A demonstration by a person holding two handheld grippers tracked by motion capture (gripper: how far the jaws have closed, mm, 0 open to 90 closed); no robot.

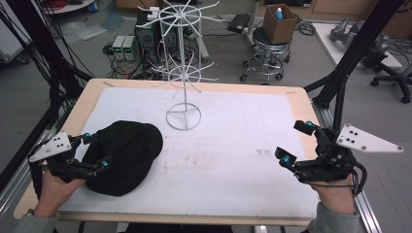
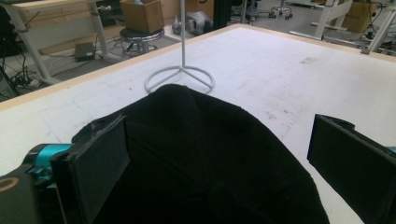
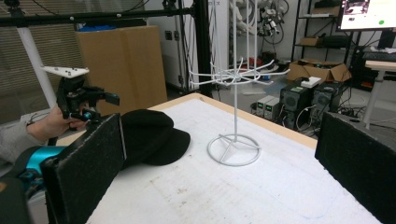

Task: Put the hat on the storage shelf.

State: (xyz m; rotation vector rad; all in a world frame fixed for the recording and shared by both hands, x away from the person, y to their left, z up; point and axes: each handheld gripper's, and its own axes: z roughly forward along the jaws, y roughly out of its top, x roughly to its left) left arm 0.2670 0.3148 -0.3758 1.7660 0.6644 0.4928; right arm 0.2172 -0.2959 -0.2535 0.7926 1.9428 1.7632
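Black cap point(image 1: 124, 155) is lying flat; left gripper point(image 1: 97, 150) is straddling it, jaws spread, needing closure; right gripper point(image 1: 296, 143) is idling released.

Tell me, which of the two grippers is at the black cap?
The left gripper: its open jaws straddle the black cap. The right gripper hangs open over bare table, well apart from it.
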